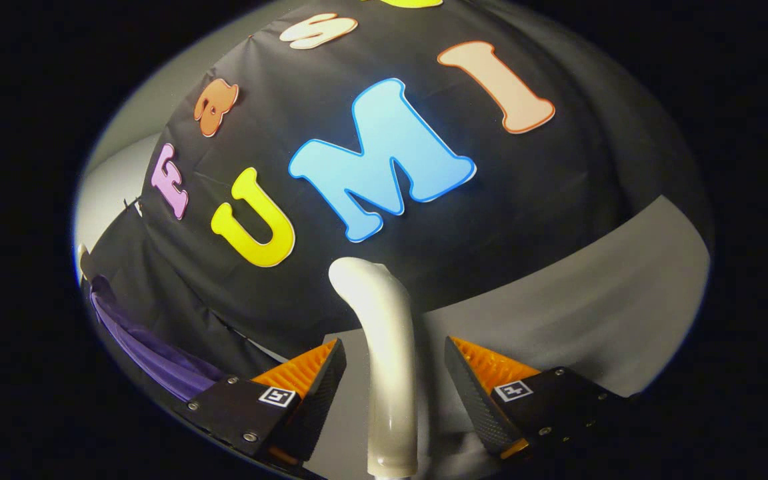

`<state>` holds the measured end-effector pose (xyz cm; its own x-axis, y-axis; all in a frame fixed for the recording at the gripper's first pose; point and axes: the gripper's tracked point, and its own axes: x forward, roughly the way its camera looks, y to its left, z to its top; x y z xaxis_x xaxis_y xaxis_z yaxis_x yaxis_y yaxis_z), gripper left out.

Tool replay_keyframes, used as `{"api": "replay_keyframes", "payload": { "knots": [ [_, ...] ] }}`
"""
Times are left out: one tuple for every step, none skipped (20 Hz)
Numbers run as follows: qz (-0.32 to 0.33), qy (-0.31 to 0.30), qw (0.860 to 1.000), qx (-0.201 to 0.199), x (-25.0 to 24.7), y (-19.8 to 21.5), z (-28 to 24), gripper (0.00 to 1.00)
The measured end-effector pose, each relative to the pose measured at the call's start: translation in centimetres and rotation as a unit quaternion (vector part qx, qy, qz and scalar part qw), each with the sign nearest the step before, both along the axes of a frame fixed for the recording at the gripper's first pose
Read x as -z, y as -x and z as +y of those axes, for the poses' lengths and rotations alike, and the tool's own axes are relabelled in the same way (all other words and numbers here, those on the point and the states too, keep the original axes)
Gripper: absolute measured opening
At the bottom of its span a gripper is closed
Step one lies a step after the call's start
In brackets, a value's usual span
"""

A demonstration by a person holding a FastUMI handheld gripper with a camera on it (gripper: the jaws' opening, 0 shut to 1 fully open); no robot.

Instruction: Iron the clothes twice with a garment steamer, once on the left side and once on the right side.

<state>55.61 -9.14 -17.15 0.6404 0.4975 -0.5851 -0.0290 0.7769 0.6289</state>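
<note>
Booth wall (524, 200): you see the black cloth hanging behind everything; it is only background and you do not touch it.

Grey surface (591, 293): it lies below the wall and runs under the fingers; it looks flat and smooth, and the steamer seems to stand on it or just above it, I cannot tell which.

Purple garment (151, 353): it shows to the left, beyond the left finger, as soft folded cloth. I judge it is the clothes to iron. It is limp and light, so it will move away if you push the steamer hard on it.

Garment steamer (384, 353): the pale handle stands upright between the two fingers and bends at the top. It looks hard, glossy and rounded, so I judge it is slippery and can turn in the hold. The body below is hidden, so the weight is not known; probably it is heavier at the bottom.

Where to take hold: take the straight part of the handle, below the bend, with both pads flat on its sides.

Gripper (394, 373): your fingers are spread wide; there is a gap on each side of the handle and neither pad touches it.
</note>
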Motion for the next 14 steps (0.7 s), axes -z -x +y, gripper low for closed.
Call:
{"api": "replay_keyframes", "payload": {
  "knots": [
    [0.013, -0.008, 1.000, -0.008, 0.6, 0.2, 0.2, 0.91],
    [0.024, -0.019, 0.999, -0.014, 1.1, 0.4, 0.5, 0.87],
    [0.040, -0.036, 0.998, -0.020, 1.7, 0.7, 0.9, 0.86],
    [0.058, -0.057, 0.996, -0.026, 2.2, 1.0, 1.3, 0.82],
    [0.071, -0.080, 0.994, -0.025, 2.1, 1.1, 2.0, 0.80],
    [0.076, -0.101, 0.992, -0.026, 2.0, 1.0, 2.4, 0.74],
    [0.078, -0.122, 0.989, -0.024, 1.7, 0.8, 2.8, 0.63],
    [0.080, -0.131, 0.988, -0.021, 1.8, 0.8, 3.0, 0.53],
    [0.079, -0.133, 0.988, -0.023, 1.9, 0.8, 3.0, 0.43],
    [0.078, -0.135, 0.987, -0.024, 1.7, 1.0, 2.8, 0.42],
    [0.077, -0.135, 0.988, -0.023, 1.4, 1.2, 2.7, 0.40],
    [0.073, -0.132, 0.988, -0.016, 1.1, 1.4, 2.4, 0.37],
    [0.062, -0.128, 0.990, -0.008, 0.7, 1.2, 2.0, 0.36],
    [0.049, -0.127, 0.991, 0.002, -0.1, 1.3, 1.6, 0.34]
  ]
}}
